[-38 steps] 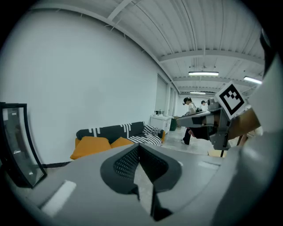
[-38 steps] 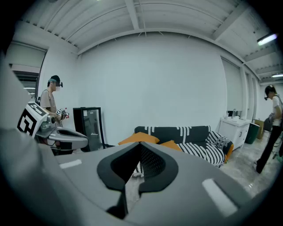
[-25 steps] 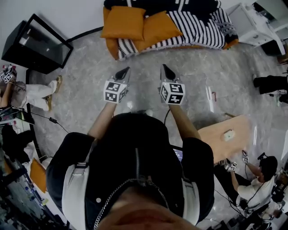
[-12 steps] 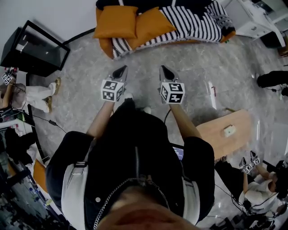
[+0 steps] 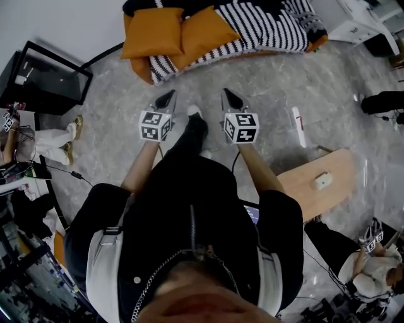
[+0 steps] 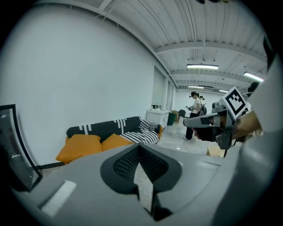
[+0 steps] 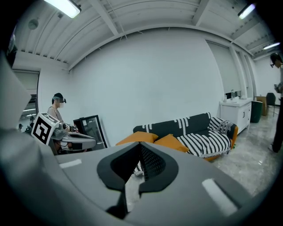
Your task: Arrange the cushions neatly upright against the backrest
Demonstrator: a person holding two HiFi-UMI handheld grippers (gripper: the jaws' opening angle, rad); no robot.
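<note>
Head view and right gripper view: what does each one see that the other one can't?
Only the head view shows the wooden table and the person's shoe. Only the right gripper view shows the ceiling lamp. Both show the orange cushions on the striped sofa.

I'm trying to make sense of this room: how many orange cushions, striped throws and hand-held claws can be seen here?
orange cushions: 2
striped throw: 1
claws, the left claw and the right claw, both shut and empty: 2
Total: 5
</note>
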